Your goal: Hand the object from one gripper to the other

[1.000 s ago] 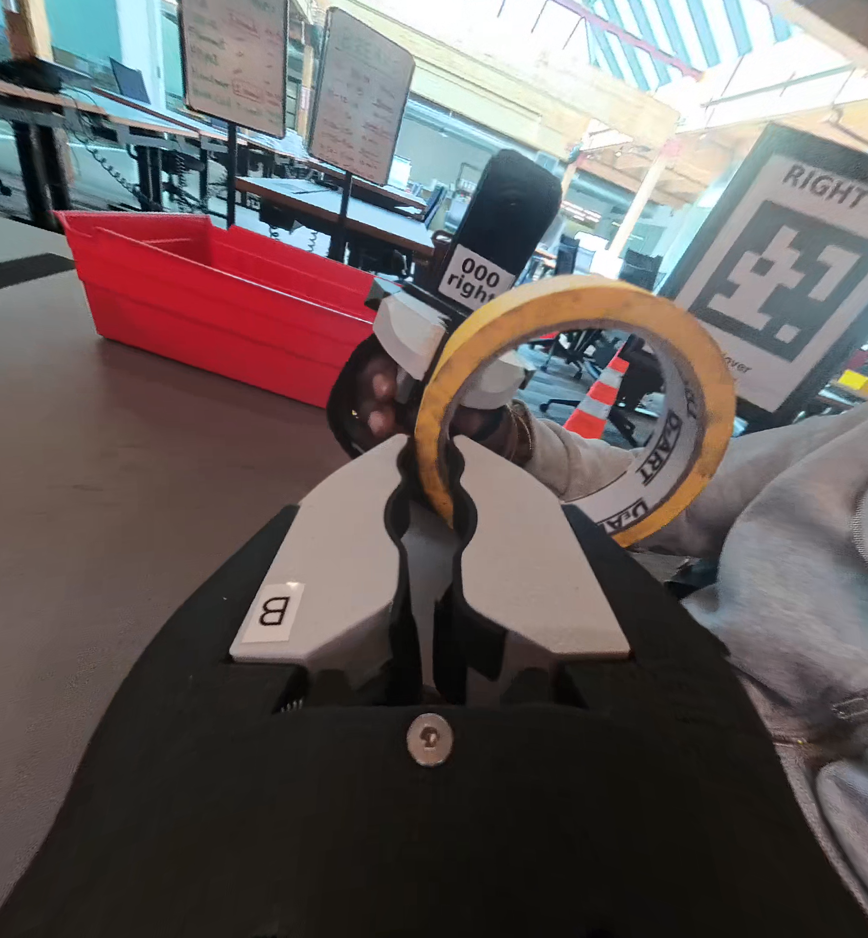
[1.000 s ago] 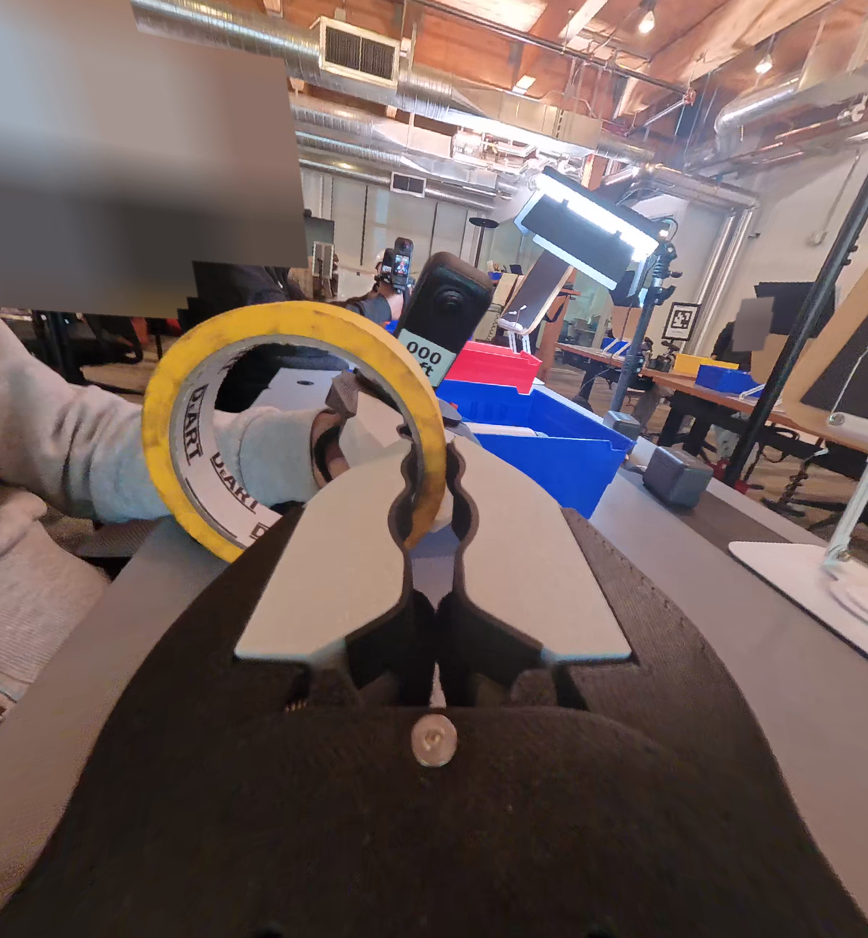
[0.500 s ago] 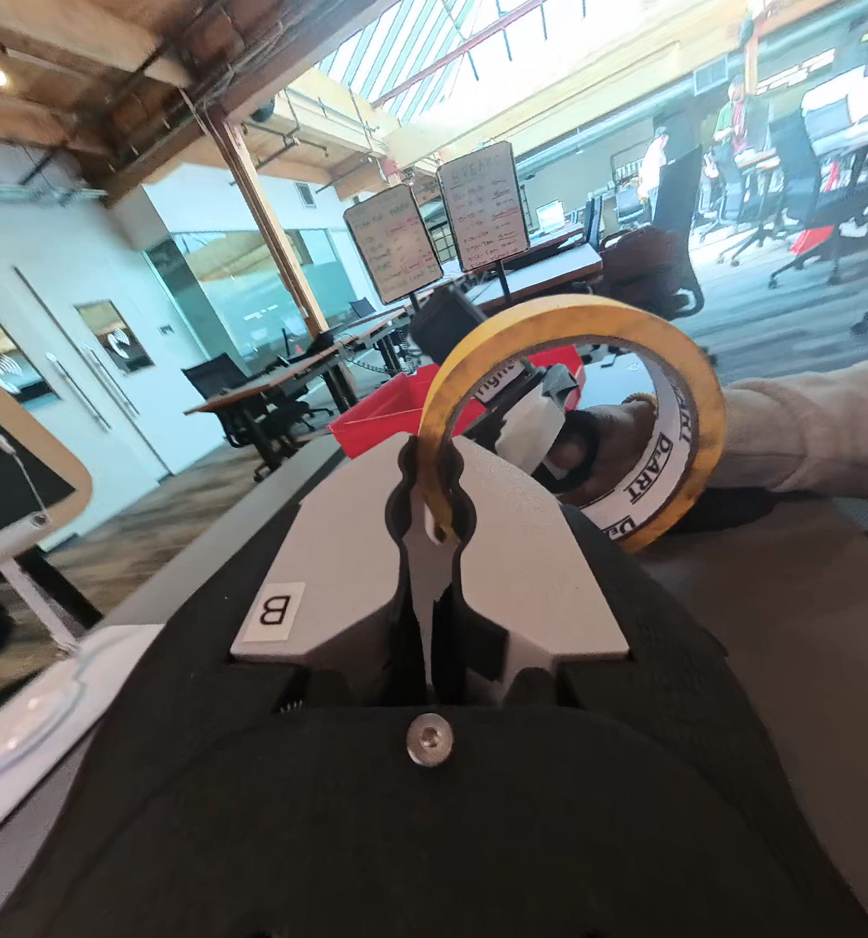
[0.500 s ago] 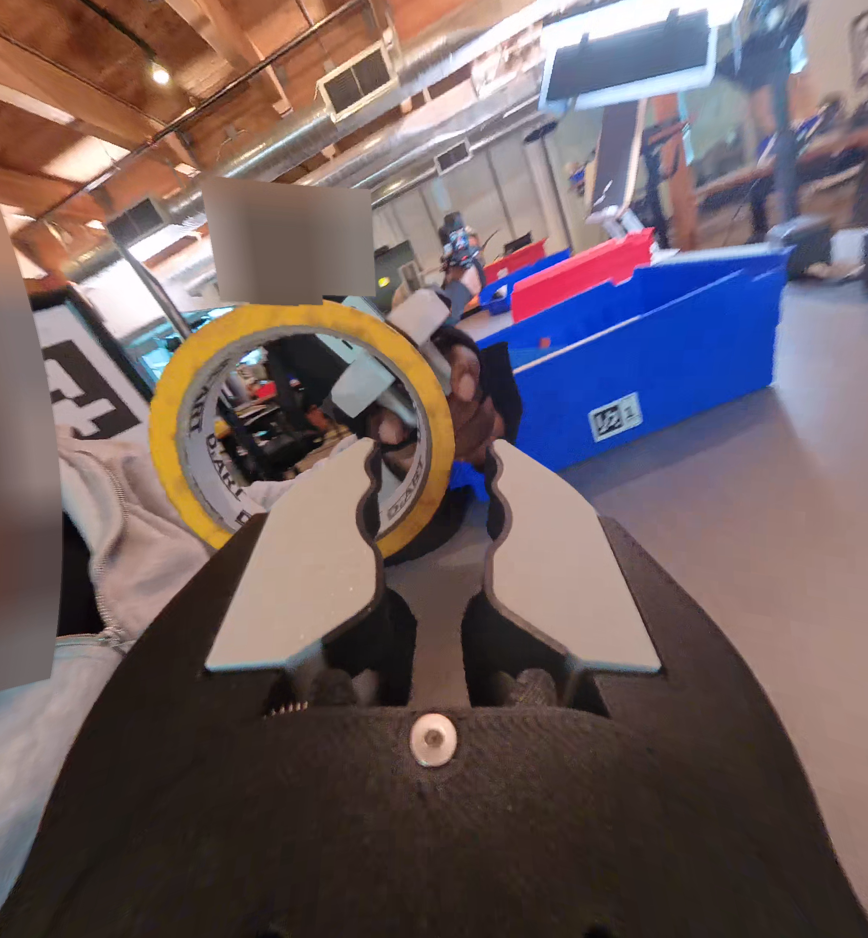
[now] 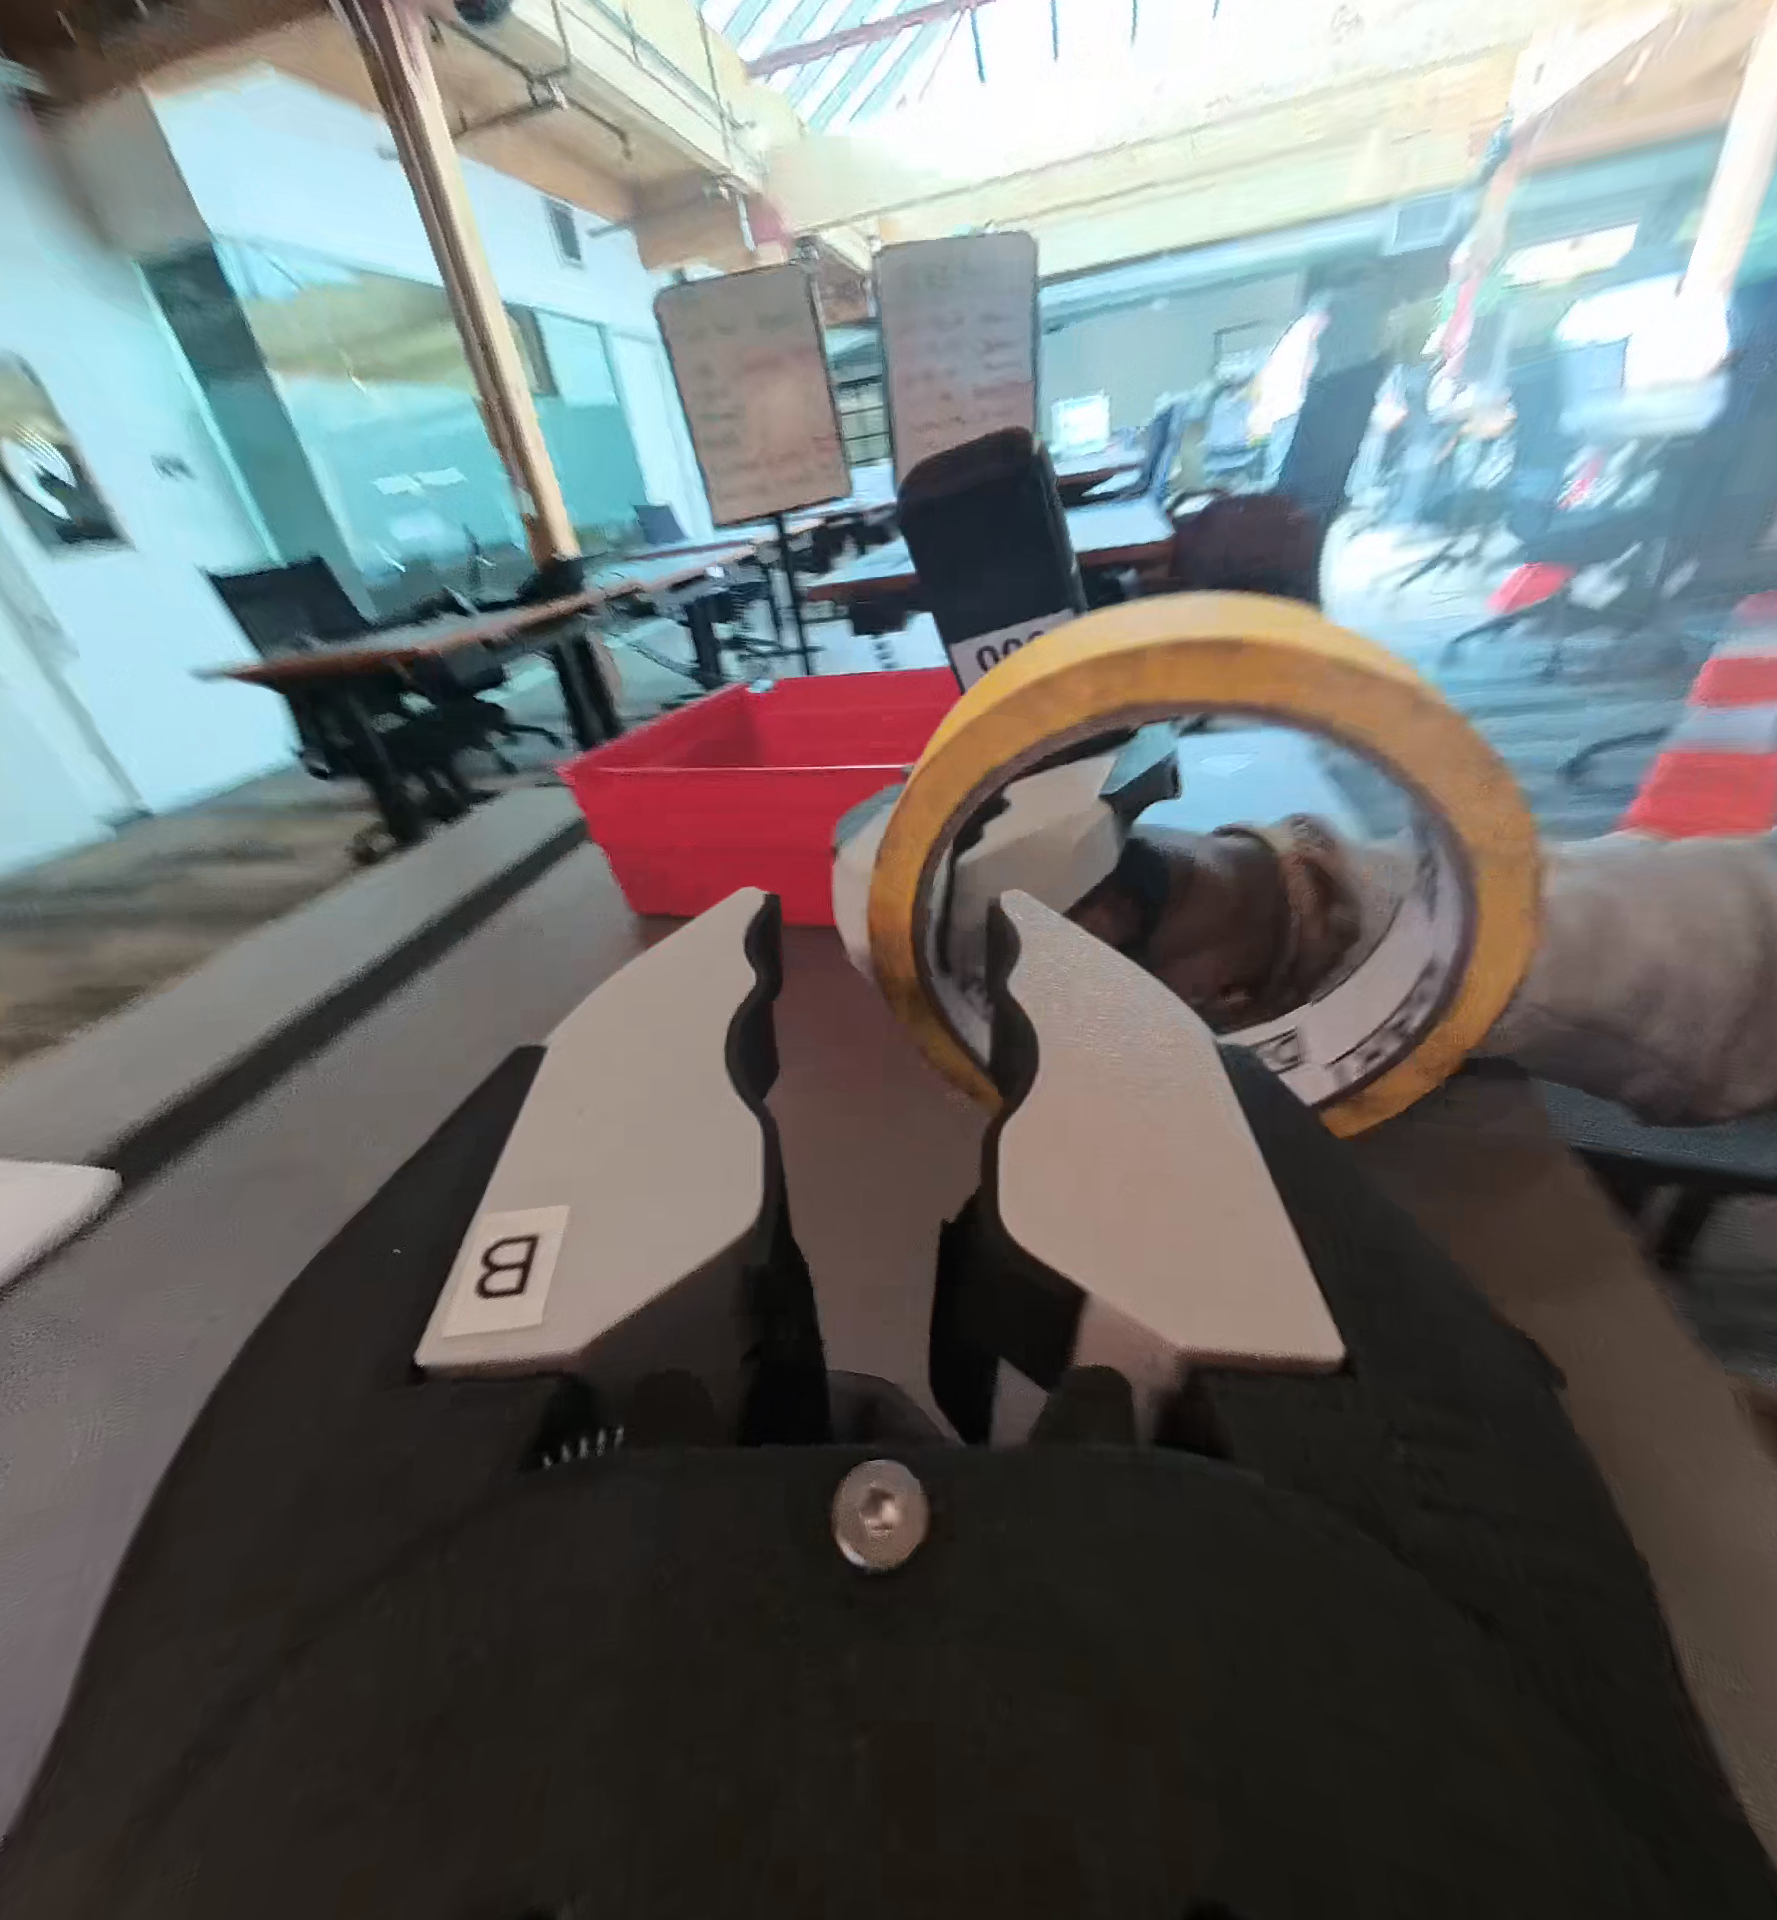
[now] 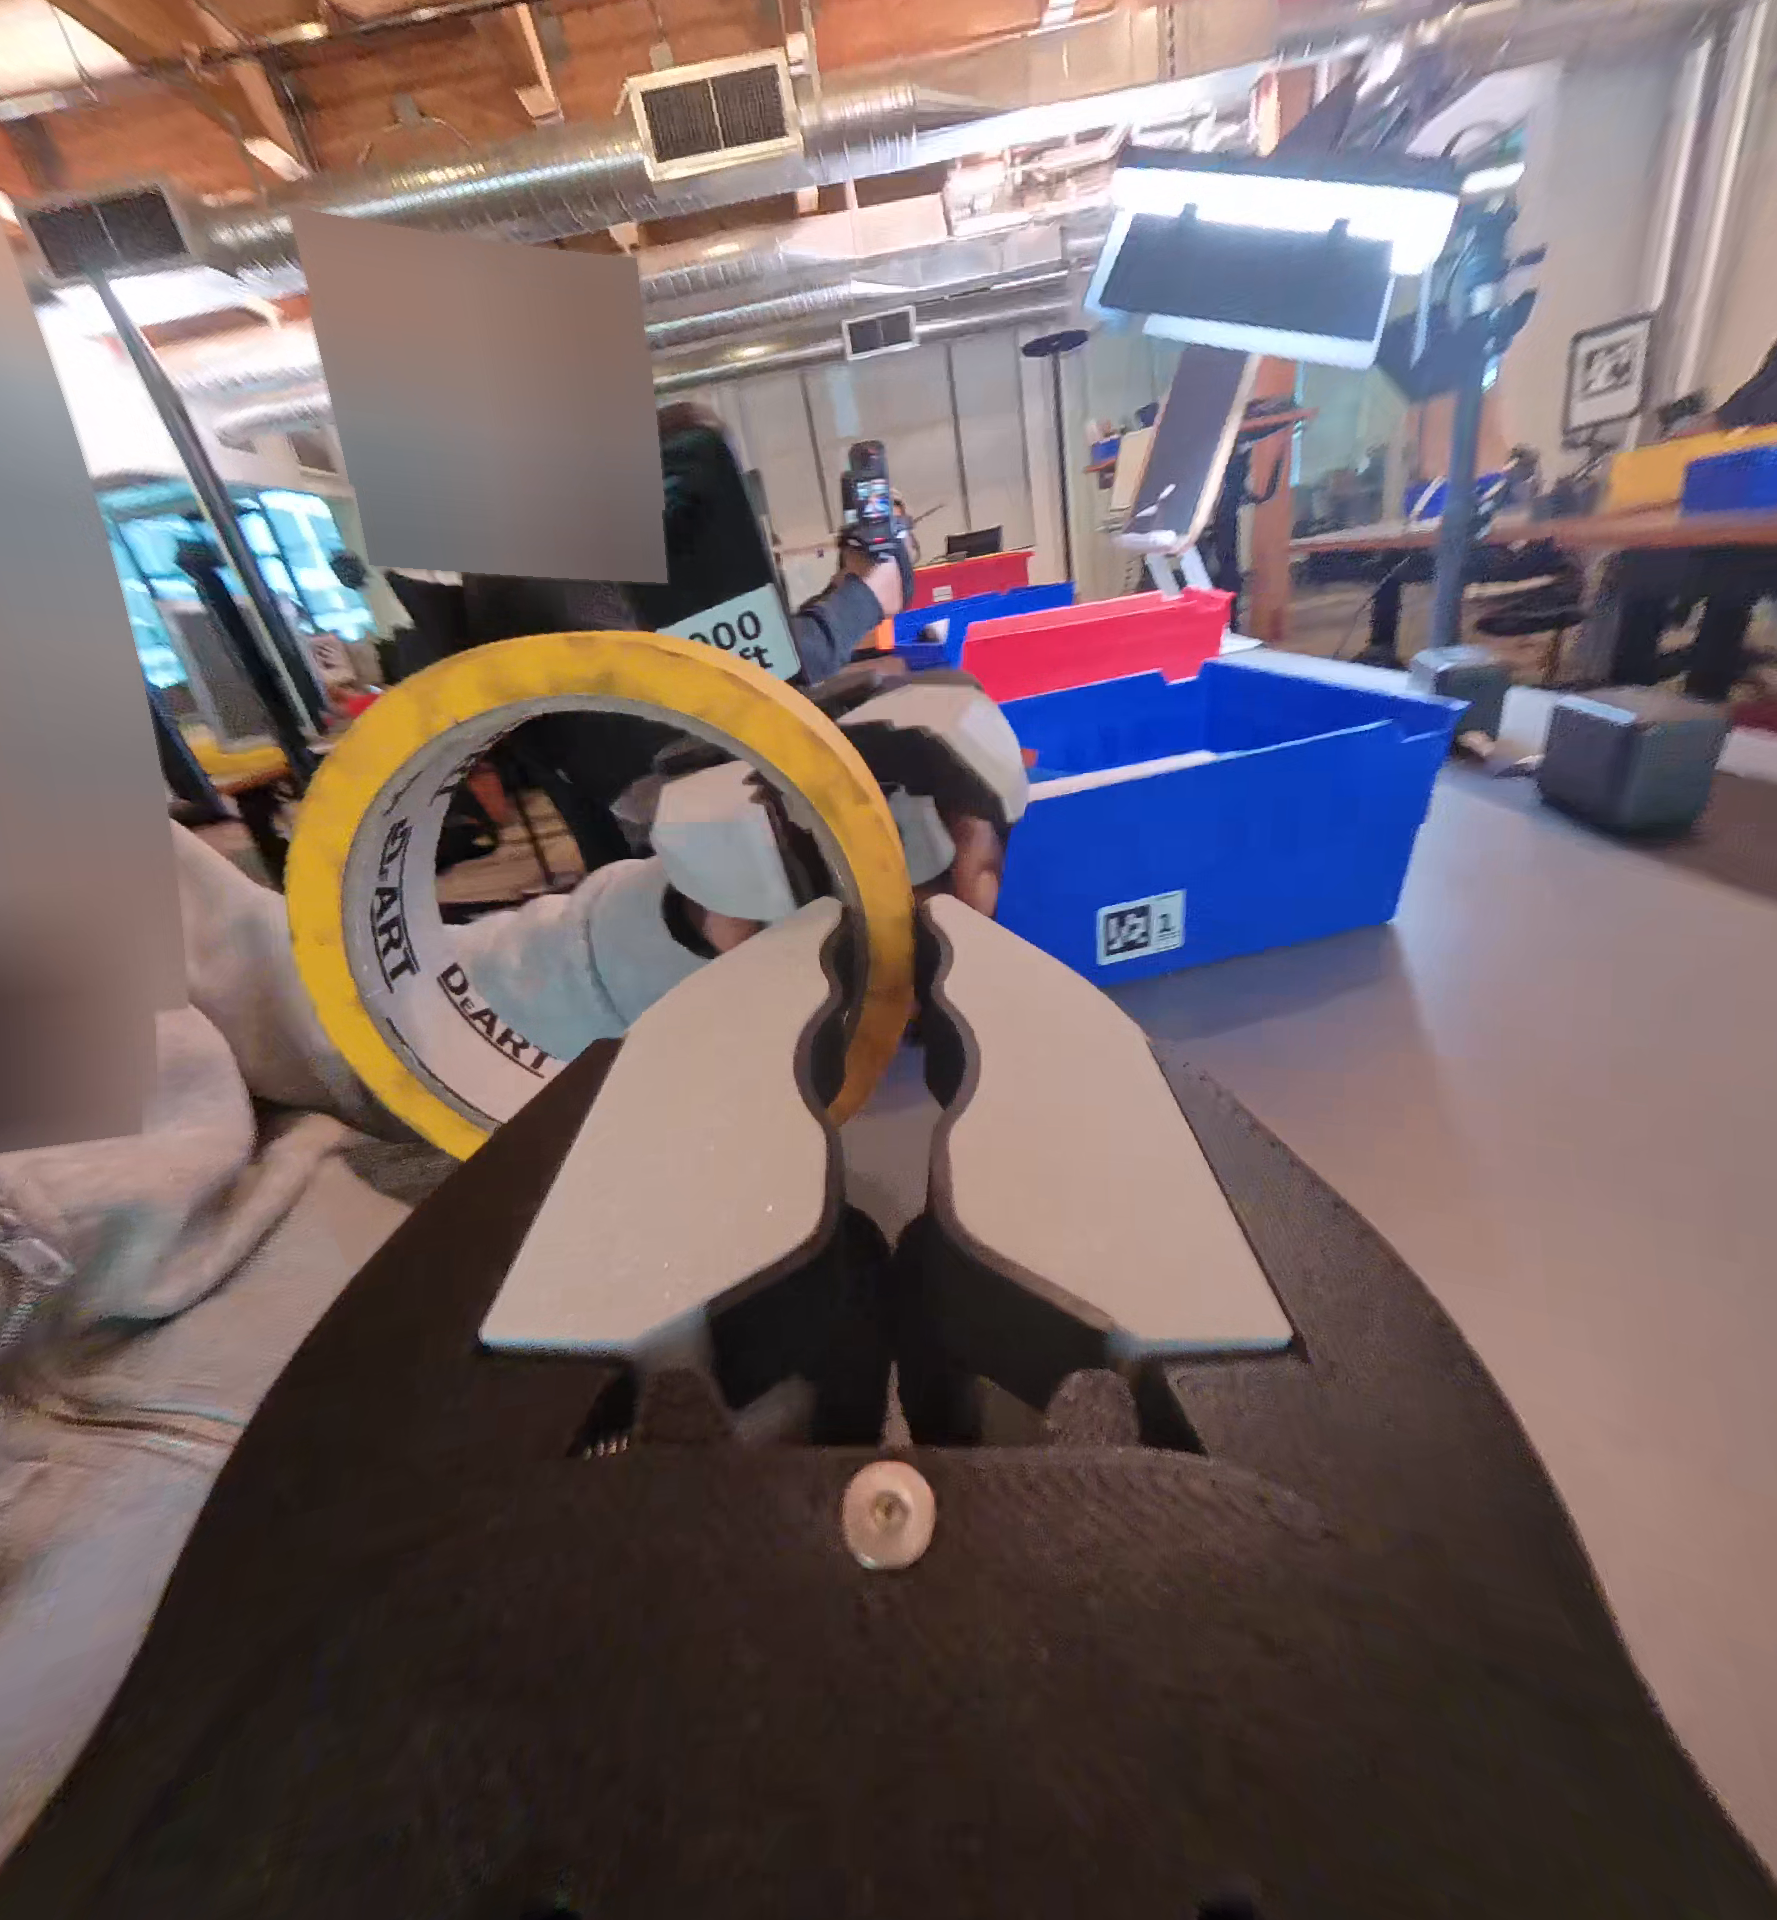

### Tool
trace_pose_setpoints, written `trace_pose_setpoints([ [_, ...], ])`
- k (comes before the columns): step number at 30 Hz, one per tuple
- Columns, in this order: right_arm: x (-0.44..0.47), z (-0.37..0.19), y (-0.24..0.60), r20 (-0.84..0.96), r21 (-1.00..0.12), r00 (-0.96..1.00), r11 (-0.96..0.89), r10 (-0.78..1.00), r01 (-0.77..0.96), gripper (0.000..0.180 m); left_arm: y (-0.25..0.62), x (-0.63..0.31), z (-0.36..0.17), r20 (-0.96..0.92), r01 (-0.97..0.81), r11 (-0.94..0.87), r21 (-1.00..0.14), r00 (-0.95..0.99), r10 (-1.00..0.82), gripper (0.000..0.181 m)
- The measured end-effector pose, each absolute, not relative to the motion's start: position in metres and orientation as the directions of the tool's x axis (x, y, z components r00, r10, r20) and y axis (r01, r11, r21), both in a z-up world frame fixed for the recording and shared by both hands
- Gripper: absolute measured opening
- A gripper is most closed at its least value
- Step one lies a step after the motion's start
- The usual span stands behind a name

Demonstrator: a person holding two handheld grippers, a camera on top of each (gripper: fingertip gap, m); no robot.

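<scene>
A yellow tape roll (image 5: pixel 1216 665) with a white printed core hangs upright above the grey table. In the right wrist view my right gripper (image 6: pixel 886 914) is shut on the right side of the tape roll (image 6: pixel 593 675). In the left wrist view my left gripper (image 5: pixel 884 914) is open, with the near rim of the roll between its fingers and the right finger reaching into the ring. The right gripper's fingers (image 5: pixel 1050 842) show through the ring there. The left gripper's fingers (image 6: pixel 728 862) show through the ring in the right wrist view.
A red bin (image 5: pixel 738 821) stands on the table behind the roll in the left wrist view. A blue bin (image 6: pixel 1227 831), a red bin (image 6: pixel 1092 639) and a small grey box (image 6: pixel 1632 758) stand on the grey table (image 6: pixel 1486 1091). A grey sleeve (image 5: pixel 1694 935) reaches in from the right. Left and right tips are no more than a few centimetres apart.
One second ago both grippers were shut on the roll. Half a second ago the right was open. Now the right has shut on the roll and the left has opened.
</scene>
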State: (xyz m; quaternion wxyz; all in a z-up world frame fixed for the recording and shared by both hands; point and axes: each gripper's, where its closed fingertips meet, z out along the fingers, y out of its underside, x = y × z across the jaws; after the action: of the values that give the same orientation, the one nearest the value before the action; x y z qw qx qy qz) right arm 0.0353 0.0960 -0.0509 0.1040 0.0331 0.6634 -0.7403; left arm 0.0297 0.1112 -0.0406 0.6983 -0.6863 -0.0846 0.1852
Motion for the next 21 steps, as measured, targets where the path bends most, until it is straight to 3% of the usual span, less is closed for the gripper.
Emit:
trace_pose_setpoints([
  [4,0.037,-0.037,0.102,-0.048,-0.983,-0.996,-0.175,-0.069,0.06,0.01,0.119,0.038,-0.054,0.14,0.14,0.014,-0.99,0.964,0.228,0.041],
  [8,0.04,-0.029,0.106,0.018,-0.975,-0.998,-0.221,-0.053,-0.005,0.01,0.127,0.046,-0.064,0.236,0.242,-0.019,-0.97,0.959,0.155,0.033],
  [10,0.04,-0.03,0.105,0.026,-0.976,-0.998,-0.216,-0.049,-0.015,0.01,0.129,0.051,-0.066,0.229,0.235,-0.03,-0.972,0.965,0.129,0.017],
  [16,0.041,-0.029,0.103,0.011,-0.977,-0.999,-0.214,-0.049,0.0,0.019,0.119,0.037,-0.057,0.145,0.148,0.006,-0.989,0.963,0.225,0.01],
  [21,0.029,-0.031,0.104,-0.223,-0.943,-0.969,-0.227,-0.107,0.242,0.036,0.101,0.028,-0.033,-0.066,-0.09,0.052,-0.995,0.934,0.352,0.01],
])
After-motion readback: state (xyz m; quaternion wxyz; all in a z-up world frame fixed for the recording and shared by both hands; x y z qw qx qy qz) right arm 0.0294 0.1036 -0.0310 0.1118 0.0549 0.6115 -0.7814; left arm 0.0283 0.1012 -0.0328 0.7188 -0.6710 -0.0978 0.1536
